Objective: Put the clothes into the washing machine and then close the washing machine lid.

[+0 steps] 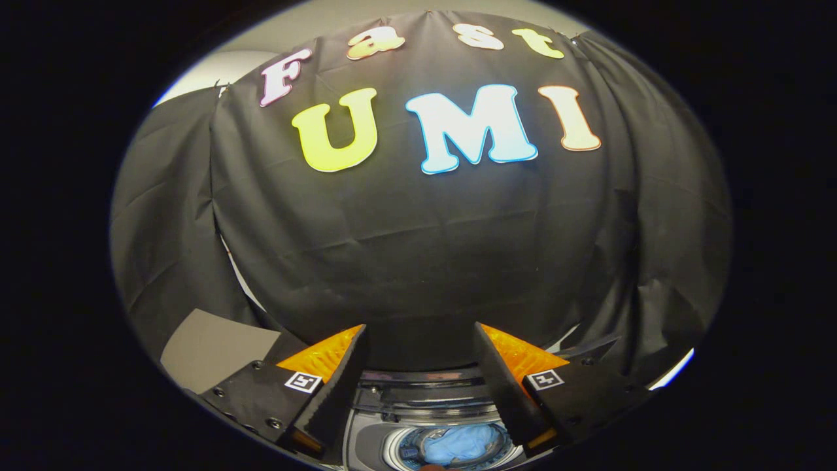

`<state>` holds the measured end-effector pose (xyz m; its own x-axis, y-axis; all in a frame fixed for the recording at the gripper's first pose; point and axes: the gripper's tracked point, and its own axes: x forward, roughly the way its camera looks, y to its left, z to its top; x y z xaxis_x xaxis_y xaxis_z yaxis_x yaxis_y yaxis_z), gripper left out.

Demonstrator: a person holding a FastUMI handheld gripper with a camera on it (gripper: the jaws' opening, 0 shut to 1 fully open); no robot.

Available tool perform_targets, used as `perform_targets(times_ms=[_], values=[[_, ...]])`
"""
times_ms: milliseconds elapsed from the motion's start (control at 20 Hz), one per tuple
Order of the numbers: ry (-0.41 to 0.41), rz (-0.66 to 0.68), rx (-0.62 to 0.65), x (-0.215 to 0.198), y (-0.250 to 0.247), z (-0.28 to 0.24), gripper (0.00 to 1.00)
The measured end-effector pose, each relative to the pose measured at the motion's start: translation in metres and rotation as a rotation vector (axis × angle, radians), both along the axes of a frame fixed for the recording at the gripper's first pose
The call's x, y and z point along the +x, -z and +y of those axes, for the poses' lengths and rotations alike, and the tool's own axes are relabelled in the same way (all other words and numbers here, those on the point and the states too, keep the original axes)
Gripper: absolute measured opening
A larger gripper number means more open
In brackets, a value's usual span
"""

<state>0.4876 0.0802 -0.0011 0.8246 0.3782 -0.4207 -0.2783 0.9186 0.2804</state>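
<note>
We see the soft, crumpled light-blue cloth (461,442) already lying in the round drum of the grey top-loading washing machine (366,437), below and between the fingers. So loading looks done; we judge only the lid remains. A glossy dark lid (425,378) seems to stand just ahead. The gripper (418,340) hangs spread wide, holding nothing, before matte, creased black cloth.

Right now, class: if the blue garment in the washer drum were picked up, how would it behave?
The blue garment lies crumpled, so it is probably floppy and would drape. It looks light. The hand-held gripper hangs open above it.
</note>
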Motion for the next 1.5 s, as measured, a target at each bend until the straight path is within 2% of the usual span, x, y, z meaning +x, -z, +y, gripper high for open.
perform_targets(times_ms=[350,500,900,1500], values=[[-0.010,0.114,-0.067,0.015,0.043,0.006,0.98],[-0.032,0.101,-0.134,0.010,0.047,0.008,0.98],[-0.028,0.104,-0.139,0.001,0.046,0.003,0.99],[-0.003,0.001,-0.127,-0.036,0.042,-0.007,0.99]])
